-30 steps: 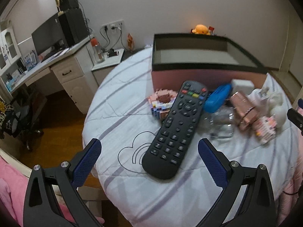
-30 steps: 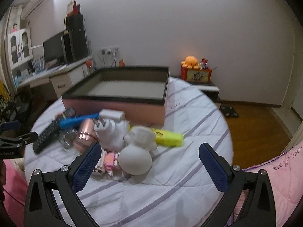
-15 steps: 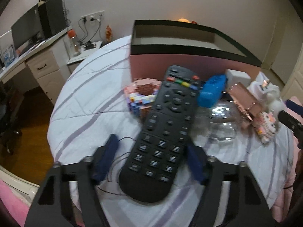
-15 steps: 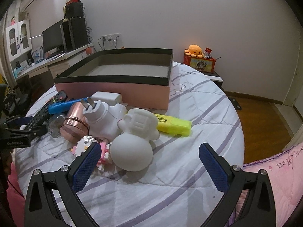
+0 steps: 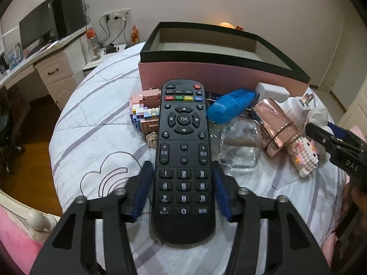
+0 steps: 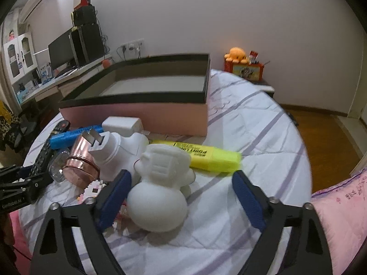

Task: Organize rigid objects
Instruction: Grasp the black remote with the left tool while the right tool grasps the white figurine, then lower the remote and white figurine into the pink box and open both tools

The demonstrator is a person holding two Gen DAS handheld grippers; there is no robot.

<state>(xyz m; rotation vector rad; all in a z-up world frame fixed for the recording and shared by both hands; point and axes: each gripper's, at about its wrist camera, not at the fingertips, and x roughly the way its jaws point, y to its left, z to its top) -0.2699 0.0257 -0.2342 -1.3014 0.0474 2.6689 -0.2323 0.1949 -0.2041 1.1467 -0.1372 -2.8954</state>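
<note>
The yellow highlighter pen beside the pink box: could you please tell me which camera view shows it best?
The right wrist view shows the yellow highlighter pen whole, lying in front of the pink box. The left wrist view does not show it at all.

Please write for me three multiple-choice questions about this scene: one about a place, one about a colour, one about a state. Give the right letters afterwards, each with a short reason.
1. Where does the yellow highlighter lie?
A. inside the box
B. on the striped cloth, in front of the box
C. on the desk

2. What colour is the outer side wall of the box?
A. green
B. white
C. pink

3. In what state is the left gripper?
A. closed on the sides of the remote
B. wide open above bare cloth
C. closed on the highlighter

Answers:
1 B: the right wrist view shows the highlighter flat on the cloth, before the box wall.
2 C: both views show a pink wall under a black rim.
3 A: the left wrist view shows the blue pads against the two long edges of the remote.
</note>
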